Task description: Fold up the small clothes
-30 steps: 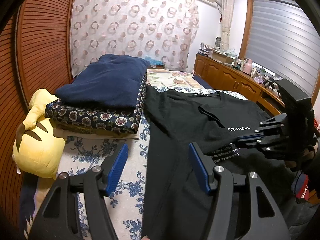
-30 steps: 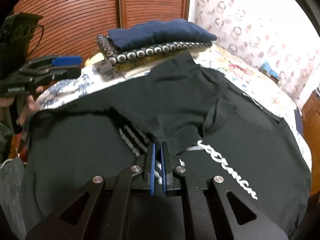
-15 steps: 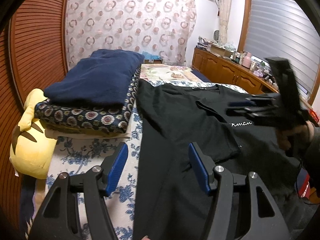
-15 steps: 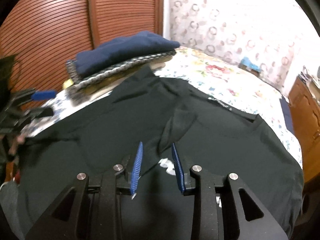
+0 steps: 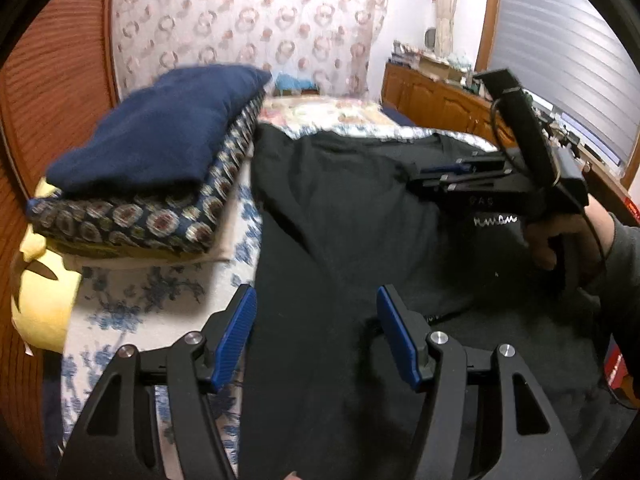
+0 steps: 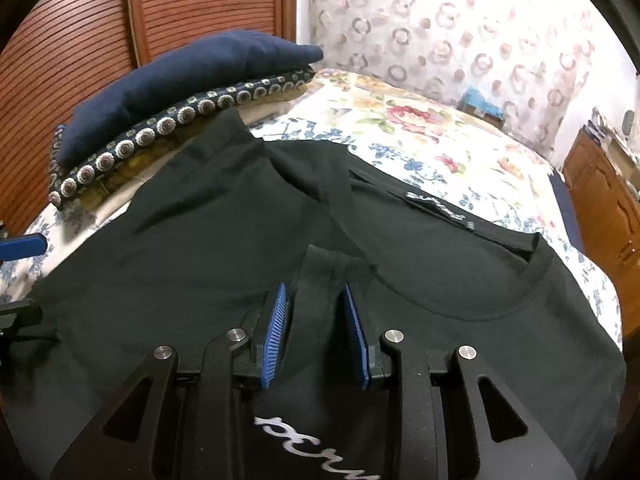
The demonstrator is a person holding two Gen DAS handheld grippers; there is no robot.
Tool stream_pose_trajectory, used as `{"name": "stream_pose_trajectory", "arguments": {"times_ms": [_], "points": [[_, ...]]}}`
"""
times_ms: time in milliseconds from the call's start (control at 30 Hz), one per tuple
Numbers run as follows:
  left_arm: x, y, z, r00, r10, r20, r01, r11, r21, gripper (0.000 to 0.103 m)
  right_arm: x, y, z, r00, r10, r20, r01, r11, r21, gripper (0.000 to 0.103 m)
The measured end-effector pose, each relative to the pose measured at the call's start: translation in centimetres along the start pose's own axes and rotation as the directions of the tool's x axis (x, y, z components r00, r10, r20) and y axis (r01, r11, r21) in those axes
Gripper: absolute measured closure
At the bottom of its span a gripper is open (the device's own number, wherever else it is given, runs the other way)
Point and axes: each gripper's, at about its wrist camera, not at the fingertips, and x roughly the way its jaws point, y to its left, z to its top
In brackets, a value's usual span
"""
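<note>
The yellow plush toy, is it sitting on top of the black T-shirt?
No, the yellow plush toy lies beside the patterned cushion, apart from the black T-shirt.

We saw a room lit evenly and warmly from indoors, with no hard shadows. Both fisheye views bent straight lines near the rim and ended in black corners. In the left view the navy cushion (image 5: 156, 128) and patterned curtain (image 5: 256, 20) were smeared with motion blur, and the window blind (image 5: 560, 40) glared pale. The black shirt (image 6: 200, 248) swallowed light, its folds barely showing, while the floral bedsheet (image 6: 420, 128) looked washed out.
</note>
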Motion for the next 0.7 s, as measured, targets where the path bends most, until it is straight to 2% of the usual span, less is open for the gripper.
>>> {"name": "stream_pose_trajectory", "arguments": {"times_ms": [167,267,533,700], "points": [[0.7,-0.1,-0.1,0.999,0.000,-0.041,0.000,1.000,0.000,0.041,-0.8,-2.2,-0.9,0.997,-0.073,-0.012,0.073,0.996,0.046,0.082],[0.8,-0.1,-0.2,0.999,-0.002,-0.052,0.001,1.000,-0.001,0.041,-2.2,-4.3,-1.7,0.996,-0.090,-0.005,0.090,0.990,0.104,0.081],[0.3,-0.9,0.1,1.000,0.003,-0.025,-0.003,1.000,0.016,0.041,-9.1,-8.2,-5.6,0.993,-0.069,0.094,0.050,0.981,0.187,0.079],[0.7,-2.6,1.1,1.000,-0.012,-0.021,0.013,0.999,0.049,0.041,-13.3,-11.2,-9.2,0.985,-0.140,0.103,0.113,0.965,0.236,0.078]]}}
